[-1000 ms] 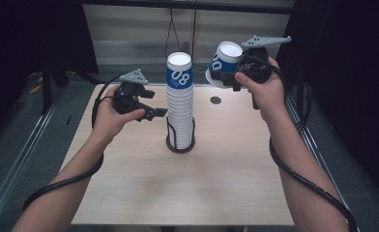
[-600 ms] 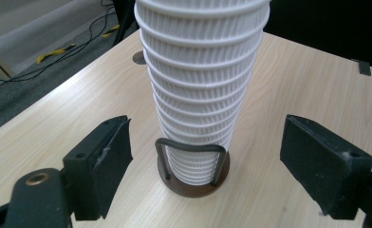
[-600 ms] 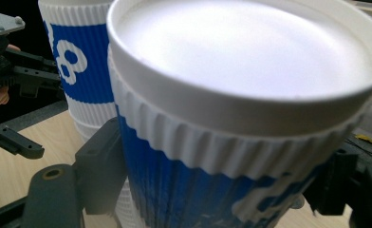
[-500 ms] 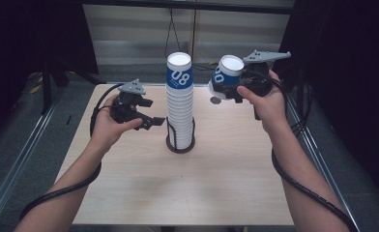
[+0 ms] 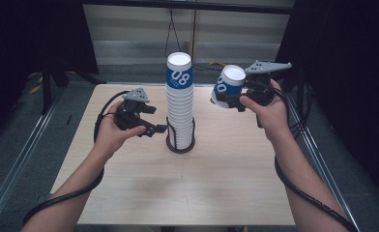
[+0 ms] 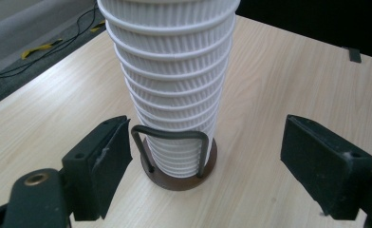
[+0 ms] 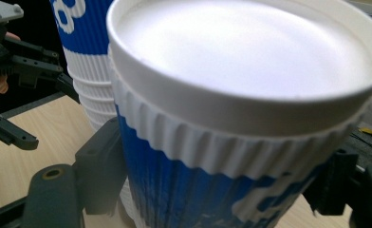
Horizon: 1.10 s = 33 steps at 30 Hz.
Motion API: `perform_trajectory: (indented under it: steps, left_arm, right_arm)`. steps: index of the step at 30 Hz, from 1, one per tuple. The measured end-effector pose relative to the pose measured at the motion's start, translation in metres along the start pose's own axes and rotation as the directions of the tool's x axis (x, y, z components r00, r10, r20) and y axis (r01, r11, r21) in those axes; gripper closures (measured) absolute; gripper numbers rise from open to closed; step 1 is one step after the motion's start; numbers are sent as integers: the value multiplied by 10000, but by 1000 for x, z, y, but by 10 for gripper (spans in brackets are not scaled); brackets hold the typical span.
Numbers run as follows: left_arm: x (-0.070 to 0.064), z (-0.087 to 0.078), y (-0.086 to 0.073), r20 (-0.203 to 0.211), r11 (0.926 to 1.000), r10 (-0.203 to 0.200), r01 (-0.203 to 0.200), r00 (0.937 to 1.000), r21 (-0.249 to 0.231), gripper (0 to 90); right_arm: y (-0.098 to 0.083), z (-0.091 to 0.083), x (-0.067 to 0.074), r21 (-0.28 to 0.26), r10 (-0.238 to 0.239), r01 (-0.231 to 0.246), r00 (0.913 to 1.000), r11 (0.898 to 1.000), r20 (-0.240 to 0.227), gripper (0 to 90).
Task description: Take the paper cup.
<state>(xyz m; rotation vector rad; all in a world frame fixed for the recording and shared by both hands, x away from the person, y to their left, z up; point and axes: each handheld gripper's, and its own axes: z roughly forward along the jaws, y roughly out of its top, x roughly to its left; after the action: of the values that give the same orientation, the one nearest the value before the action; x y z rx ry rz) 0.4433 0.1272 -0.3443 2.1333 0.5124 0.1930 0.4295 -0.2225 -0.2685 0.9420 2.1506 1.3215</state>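
A tall stack of white ribbed paper cups [image 5: 180, 104], topped by an upturned cup with a blue band and white figures, stands in a round brown holder with a dark wire loop [image 5: 180, 142] a little behind the middle of the pale wooden desk [image 5: 216, 183], closer to its far edge than to the near one.

The left gripper [image 5: 154, 129], held in the person's left hand [image 5: 111, 135], is just to the left of the stack's lower part, low over the desk and pointing at the holder. In the left gripper view its two black jaws stand wide apart, having just opened a little further, with the stack and its wire loop [image 6: 171, 142] seen between them but farther off (nothing is pressed by either pad).

The right gripper [image 5: 225, 99], in the person's right hand [image 5: 267, 108], is up in the air to the right of the stack's top, over the desk's far right part. Its jaws are clamped on a single blue-and-white ribbed paper cup [image 5: 227, 85], which is tilted with its white base turned toward the high camera. The right gripper view shows this cup [image 7: 231, 142] close up between the two jaws, with the stack [image 7: 87, 61] just beyond it.
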Motion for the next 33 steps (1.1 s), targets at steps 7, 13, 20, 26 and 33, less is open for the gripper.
perform_trajectory:
  steps: [7,13,20,26,33]
  left_arm:
    - [-8,1,-3,2,9997,137,-137,9999,215,167]
    - [-16,5,-7,264,9990,320,-328,9991,315,166]
    - [-23,11,-15,434,9985,355,-372,9984,391,166]
    - [-28,15,-20,510,9982,421,-442,9978,410,166]
    - [-39,25,-26,758,9968,567,-607,9955,514,167]
  right_arm:
    - [-12,0,2,182,-112,114,9999,9998,-90,216]
    - [-20,-1,4,341,-239,243,9996,9991,-115,217]
    - [-28,-1,11,264,-305,312,9991,9992,-282,216]
    - [-39,0,17,392,-298,316,9985,9987,-453,216]
    - [-52,2,26,523,-391,428,9968,9977,-701,216]
